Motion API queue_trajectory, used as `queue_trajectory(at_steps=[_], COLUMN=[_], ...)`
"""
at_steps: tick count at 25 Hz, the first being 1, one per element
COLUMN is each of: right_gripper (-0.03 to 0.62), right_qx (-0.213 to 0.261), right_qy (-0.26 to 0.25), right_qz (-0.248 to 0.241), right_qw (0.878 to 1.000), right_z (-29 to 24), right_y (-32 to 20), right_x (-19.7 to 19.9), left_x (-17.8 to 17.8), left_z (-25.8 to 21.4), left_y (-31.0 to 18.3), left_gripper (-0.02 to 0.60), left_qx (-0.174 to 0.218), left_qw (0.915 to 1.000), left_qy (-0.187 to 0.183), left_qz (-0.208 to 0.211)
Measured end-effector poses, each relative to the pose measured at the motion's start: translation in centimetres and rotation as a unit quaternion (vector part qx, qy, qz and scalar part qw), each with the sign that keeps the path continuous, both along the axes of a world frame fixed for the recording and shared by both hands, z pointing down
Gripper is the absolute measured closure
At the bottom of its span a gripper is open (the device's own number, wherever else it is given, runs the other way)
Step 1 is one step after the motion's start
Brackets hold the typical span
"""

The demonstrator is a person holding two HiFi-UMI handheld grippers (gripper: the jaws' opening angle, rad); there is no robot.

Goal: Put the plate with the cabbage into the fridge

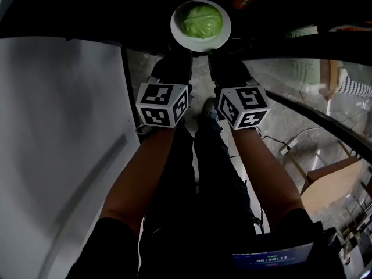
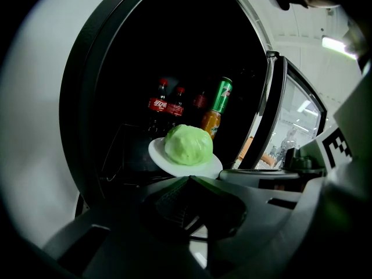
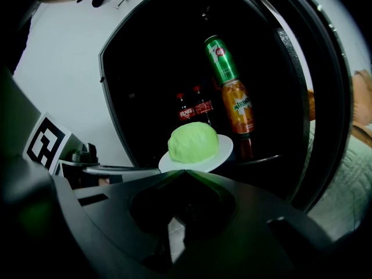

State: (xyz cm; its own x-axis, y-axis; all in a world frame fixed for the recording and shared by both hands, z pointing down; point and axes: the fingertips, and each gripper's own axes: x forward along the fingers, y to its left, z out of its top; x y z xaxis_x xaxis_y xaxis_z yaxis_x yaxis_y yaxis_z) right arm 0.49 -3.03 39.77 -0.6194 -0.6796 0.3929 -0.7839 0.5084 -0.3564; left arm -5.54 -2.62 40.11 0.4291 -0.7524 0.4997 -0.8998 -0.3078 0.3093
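Note:
A white plate (image 1: 181, 38) with a pale green cabbage (image 1: 200, 20) on it is held in front of the dark, open fridge, at the top of the head view. My left gripper (image 1: 177, 56) is shut on the plate's near-left rim. My right gripper (image 1: 221, 56) is shut on its near-right rim. In the left gripper view the plate (image 2: 160, 157) and cabbage (image 2: 188, 145) sit just beyond the left gripper (image 2: 189, 179). The right gripper view shows the plate (image 3: 224, 150) and cabbage (image 3: 193, 142) just past the right gripper (image 3: 185, 172).
Inside the fridge stand cola bottles (image 2: 158, 104), a green can (image 2: 221, 95) and an orange bottle (image 2: 212, 122), behind the plate. A wire shelf (image 2: 125, 156) lies at plate level. The glass door (image 2: 273, 115) stands open on the right. The white fridge side (image 1: 58, 144) is on my left.

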Motion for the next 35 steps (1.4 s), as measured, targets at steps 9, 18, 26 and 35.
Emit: queue_trajectory(at_steps=[9, 18, 26, 35], right_gripper=[0.588, 0.588, 0.588, 0.588], right_qx=[0.003, 0.006, 0.006, 0.017], right_qy=[0.000, 0.000, -0.002, -0.003], right_qz=[0.001, 0.003, 0.005, 0.005], right_qw=[1.000, 1.000, 1.000, 1.000], right_z=[0.0, 0.2, 0.1, -0.5], right_y=[-2.4, -4.0, -5.0, -5.2], right_x=[-0.3, 0.0, -0.1, 0.2], left_x=[-0.3, 0.0, -0.1, -0.2], left_z=[0.0, 0.2, 0.0, -0.2], left_y=[-2.4, -3.7, -4.6, -4.6], left_gripper=[0.578, 0.578, 0.578, 0.578], left_qx=[-0.005, -0.007, -0.010, -0.008], left_qw=[1.0000, 1.0000, 0.9998, 0.9997], left_qy=[-0.001, 0.003, 0.008, 0.011], left_qz=[0.000, -0.006, -0.013, -0.018])
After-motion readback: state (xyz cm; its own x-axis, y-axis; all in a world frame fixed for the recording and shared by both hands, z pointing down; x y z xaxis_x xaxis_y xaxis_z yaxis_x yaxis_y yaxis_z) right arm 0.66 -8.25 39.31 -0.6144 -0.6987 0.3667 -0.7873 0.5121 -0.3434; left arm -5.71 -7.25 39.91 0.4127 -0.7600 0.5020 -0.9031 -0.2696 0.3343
